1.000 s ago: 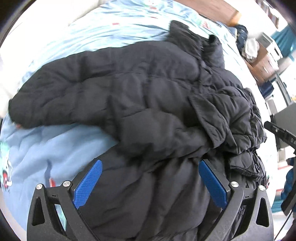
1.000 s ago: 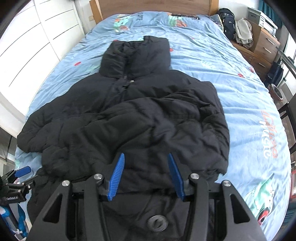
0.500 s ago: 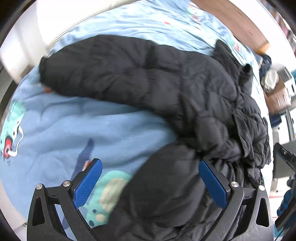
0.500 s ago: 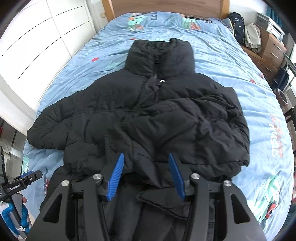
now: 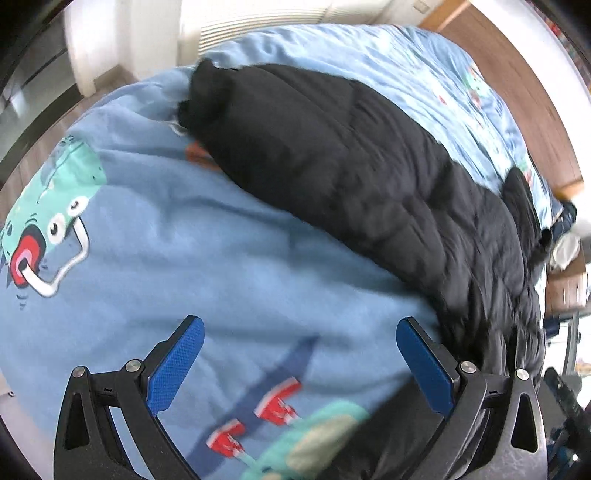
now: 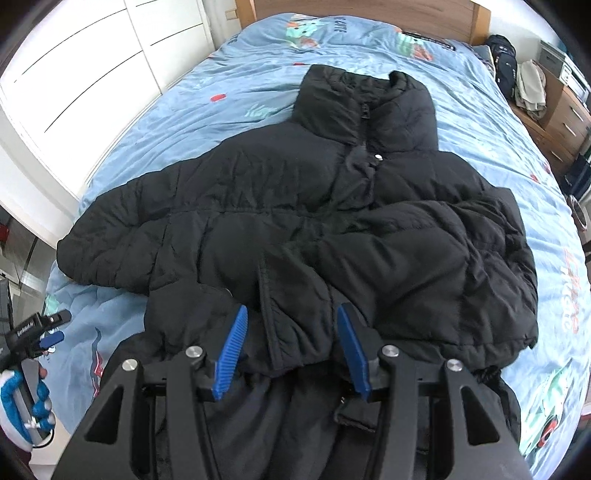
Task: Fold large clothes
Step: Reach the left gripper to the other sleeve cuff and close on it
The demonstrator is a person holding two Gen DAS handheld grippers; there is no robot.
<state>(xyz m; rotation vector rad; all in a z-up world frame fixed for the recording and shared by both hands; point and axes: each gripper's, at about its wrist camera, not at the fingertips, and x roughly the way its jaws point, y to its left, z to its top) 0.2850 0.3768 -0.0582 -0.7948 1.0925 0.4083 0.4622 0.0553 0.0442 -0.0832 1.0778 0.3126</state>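
Observation:
A black puffer jacket (image 6: 314, 221) lies front up on the blue bed, collar toward the headboard. Its right sleeve is folded across the body; its left sleeve (image 6: 122, 229) stretches out to the left. My right gripper (image 6: 291, 343) is open and empty, just above the jacket's lower hem. My left gripper (image 5: 299, 365) is open and empty over bare bedsheet, with the outstretched sleeve (image 5: 314, 147) beyond it; the cuff (image 5: 207, 92) lies near the bed's edge. The left gripper also shows at the left edge of the right wrist view (image 6: 40, 328).
The blue cartoon-print bedsheet (image 6: 480, 110) covers the bed. White wardrobe doors (image 6: 74, 74) stand to the left. A wooden headboard (image 6: 369, 7) is at the far end. A wooden drawer unit (image 6: 561, 118) with clothes on it stands at the right.
My left gripper has swung left, off the jacket body to the bare sheet near the outstretched sleeve. My right gripper has drawn back slightly toward the hem. Both stay open.

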